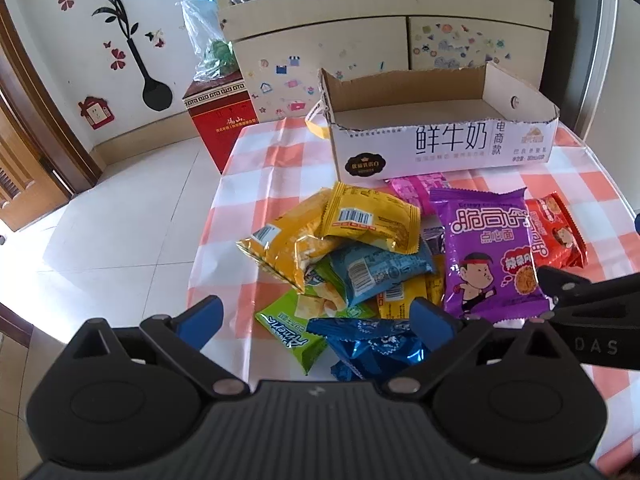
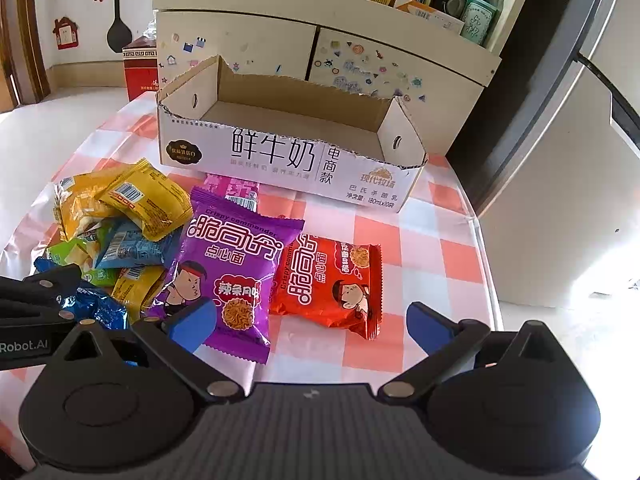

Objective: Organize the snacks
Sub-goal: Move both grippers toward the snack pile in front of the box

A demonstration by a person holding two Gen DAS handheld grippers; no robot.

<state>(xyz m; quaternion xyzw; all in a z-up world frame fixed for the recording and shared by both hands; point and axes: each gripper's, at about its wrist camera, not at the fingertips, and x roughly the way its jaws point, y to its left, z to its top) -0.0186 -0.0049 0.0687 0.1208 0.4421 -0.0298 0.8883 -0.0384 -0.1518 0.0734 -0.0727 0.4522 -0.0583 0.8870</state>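
The counter (image 2: 420, 240) carries a red-and-white checked cloth. At its far side stands an open cardboard box (image 2: 280, 152), cut low, with printed lettering on its front wall; the inside is bare cardboard.

The snacks lie in front of the box, on the cloth:
- A purple packet (image 2: 232, 268) lies face up near the middle.
- A red packet (image 2: 332, 284) lies just right of the purple one, touching its edge.
- A pink packet (image 2: 232, 188) shows partly between the purple packet and the box.
- A heap of yellow packets (image 1: 360, 220), a light blue packet (image 1: 376, 272), a green packet (image 1: 296, 320) and a shiny blue packet (image 1: 372, 348) lies to the left, overlapping one another.

The left gripper (image 1: 316, 316) hovers above the near edge of the heap, fingers apart, holding nothing. The right gripper (image 2: 312, 324) hovers above the near edges of the purple and red packets, fingers apart, holding nothing.

Behind the counter stands a cream cabinet (image 2: 280, 44) covered with small stickers.
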